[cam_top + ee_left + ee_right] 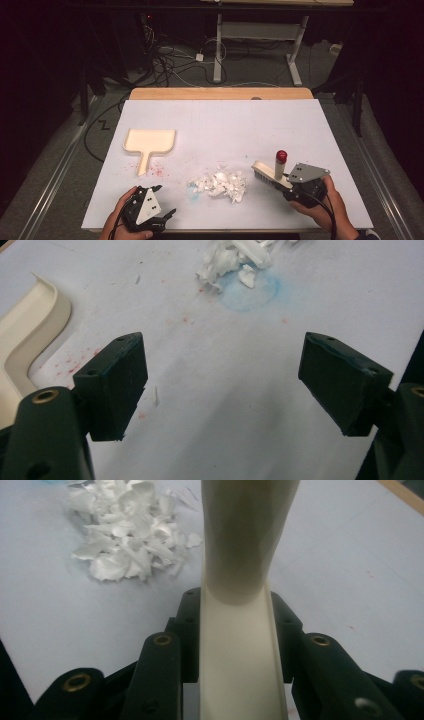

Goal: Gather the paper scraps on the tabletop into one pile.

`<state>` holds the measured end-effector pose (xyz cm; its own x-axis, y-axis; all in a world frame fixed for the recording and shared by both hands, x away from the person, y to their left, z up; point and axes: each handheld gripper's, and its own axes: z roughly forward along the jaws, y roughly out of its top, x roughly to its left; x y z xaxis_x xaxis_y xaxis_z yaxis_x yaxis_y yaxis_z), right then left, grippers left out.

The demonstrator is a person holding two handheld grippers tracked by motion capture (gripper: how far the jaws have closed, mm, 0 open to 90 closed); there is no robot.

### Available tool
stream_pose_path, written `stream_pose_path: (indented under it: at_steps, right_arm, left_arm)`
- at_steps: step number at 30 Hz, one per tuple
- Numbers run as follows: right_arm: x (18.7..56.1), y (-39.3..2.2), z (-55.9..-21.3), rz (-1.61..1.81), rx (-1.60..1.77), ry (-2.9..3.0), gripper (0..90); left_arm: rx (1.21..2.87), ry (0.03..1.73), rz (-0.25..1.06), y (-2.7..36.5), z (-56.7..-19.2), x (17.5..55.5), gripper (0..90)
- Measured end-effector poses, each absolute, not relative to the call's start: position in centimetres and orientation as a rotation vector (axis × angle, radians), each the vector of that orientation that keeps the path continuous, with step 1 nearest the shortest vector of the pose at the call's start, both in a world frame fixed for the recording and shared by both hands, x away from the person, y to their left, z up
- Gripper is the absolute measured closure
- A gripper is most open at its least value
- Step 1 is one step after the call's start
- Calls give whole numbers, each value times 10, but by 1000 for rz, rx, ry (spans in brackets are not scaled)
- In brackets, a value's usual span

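High view, right tool [280, 181] clamped on brush [270, 175] just right of white scrap pile [220, 184], left tool [162, 202] jaws wide, empty, near surface [225, 125] edge, dustpan [149, 142] beyond it

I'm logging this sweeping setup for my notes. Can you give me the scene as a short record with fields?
Work: sweeping scraps
Right gripper: shut on the brush
Brush: bristles on the table, right of the scraps
Left gripper: open, holds nothing
White scraps: heaped mid-table
Dustpan: cream, left of the scraps, untouched
Table: white sheet with red specks
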<state>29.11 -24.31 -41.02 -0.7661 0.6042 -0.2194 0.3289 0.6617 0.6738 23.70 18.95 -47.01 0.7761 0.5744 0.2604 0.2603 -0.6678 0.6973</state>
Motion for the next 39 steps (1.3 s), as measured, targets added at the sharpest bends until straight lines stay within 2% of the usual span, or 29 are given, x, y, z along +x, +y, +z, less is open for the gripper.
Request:
stream_pose_path:
  at_steps: [19, 24, 32, 39]
  right_arm:
    - [298, -164, -414, 952, 614, 2483, 675]
    - [297, -177, -408, 985, 668, 2452, 675]
    - [293, -219, -397, 996, 681, 2453, 675]
    - [274, -251, -398, 1008, 681, 2544, 675]
  left_arm:
    - [2312, 607, 610, 188, -471, 237, 184]
    - [2311, 609, 612, 189, -471, 236, 184]
    - [2308, 612, 617, 189, -470, 235, 184]
    - [2313, 612, 611, 189, -471, 236, 184]
